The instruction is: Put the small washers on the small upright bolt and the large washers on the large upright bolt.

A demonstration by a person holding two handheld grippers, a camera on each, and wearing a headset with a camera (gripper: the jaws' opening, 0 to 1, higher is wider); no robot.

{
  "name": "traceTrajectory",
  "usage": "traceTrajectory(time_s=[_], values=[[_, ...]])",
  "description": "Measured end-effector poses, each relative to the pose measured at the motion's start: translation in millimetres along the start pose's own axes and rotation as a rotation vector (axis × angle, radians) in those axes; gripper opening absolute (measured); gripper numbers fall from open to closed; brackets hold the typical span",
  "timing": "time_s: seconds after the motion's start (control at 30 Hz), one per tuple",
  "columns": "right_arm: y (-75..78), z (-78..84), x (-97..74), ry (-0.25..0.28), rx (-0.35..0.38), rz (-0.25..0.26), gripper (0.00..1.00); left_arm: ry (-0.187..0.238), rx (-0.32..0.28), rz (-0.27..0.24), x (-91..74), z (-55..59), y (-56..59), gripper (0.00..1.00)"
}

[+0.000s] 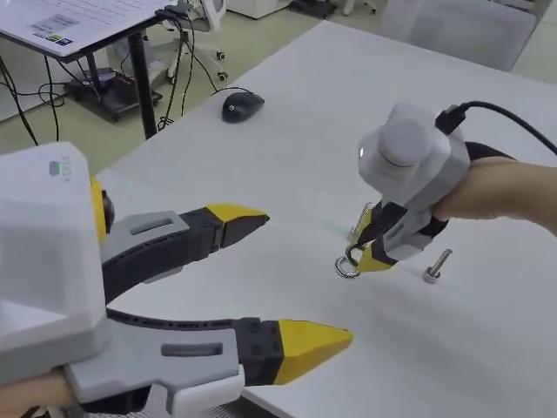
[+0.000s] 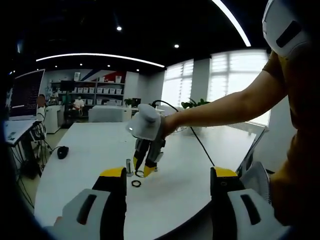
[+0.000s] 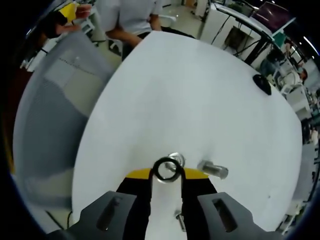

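Plainly, little writing can be read: a small green mark on the white housing of the left gripper (image 1: 305,274) and the printed sheets (image 1: 65,22) on a side desk are both too small to make out.

The left gripper's black fingers with yellow, wedge-shaped tips are spread wide and hold nothing. The right gripper (image 1: 370,259) has its yellow tips pinched together on a washer (image 3: 155,170), a thin metal ring that stands out past the tips. The tips hang close over the smooth white table (image 1: 287,131).

In the head view, 2 threaded metal bolts stand near those fingers. The thicker bolt (image 1: 361,222) is just behind the fingers and partly hidden by them. The slimmer bolt (image 1: 437,265) stands apart to their side on its wider head.

The right gripper view adds a second washer (image 3: 177,158), silvery, just past the held one; whether the 2 touch I cannot tell. The left gripper view shows a dark ring (image 2: 135,183) lying flat on the table just under the right gripper's tips. It also shows the person's bare forearm (image 2: 220,110) reaching in. A glossy black mouse (image 1: 242,104) lies well beyond both pairs of fingers.
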State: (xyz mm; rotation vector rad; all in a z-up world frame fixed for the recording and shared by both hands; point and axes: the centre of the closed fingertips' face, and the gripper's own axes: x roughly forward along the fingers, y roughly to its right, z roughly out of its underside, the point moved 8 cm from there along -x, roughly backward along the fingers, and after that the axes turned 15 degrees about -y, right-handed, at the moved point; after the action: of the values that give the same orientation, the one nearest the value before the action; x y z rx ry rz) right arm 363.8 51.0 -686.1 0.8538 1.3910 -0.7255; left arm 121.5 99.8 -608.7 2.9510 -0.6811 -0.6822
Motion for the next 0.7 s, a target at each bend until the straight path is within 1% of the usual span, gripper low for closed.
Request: traceTrajectory(time_s=[0.07,0.17,0.23,0.3,0.4,0.5,0.53,0.63,0.7], values=[[5.2,3.5,-3.7,-0.004,0.008,0.007,0.22,0.005,-0.003,-0.001,0.2,-0.2,-0.6,0.67],[16.0,6.8,-10.6,-0.007,0.024,0.030,0.22,-0.001,-0.003,0.000,1.4,1.1,-0.9,0.67],[24.0,6.7,-15.5,0.006,0.037,0.042,0.22,-0.001,-0.007,0.001,2.2,1.7,-1.3,0.67],[32.8,7.7,-18.4,-0.006,0.039,0.067,0.22,0.003,-0.007,0.000,2.5,1.5,-1.6,0.67],[43.5,8.2,-20.5,-0.002,0.053,0.076,0.22,0.001,-0.009,0.000,2.5,1.7,-2.3,0.67],[50.9,9.0,-18.7,-0.011,0.057,0.088,0.22,-0.004,-0.011,-0.004,1.9,2.1,-4.4,0.67],[53.1,9.5,-17.0,-0.014,0.061,0.085,0.22,-0.003,-0.011,-0.006,1.6,1.9,-5.1,0.67],[56.2,9.6,-12.5,-0.027,0.058,0.086,0.22,-0.003,-0.013,-0.009,1.5,1.5,-5.9,0.67],[56.3,8.9,-10.5,-0.026,0.061,0.081,0.22,-0.003,-0.014,-0.010,2.1,1.4,-5.8,0.67]])
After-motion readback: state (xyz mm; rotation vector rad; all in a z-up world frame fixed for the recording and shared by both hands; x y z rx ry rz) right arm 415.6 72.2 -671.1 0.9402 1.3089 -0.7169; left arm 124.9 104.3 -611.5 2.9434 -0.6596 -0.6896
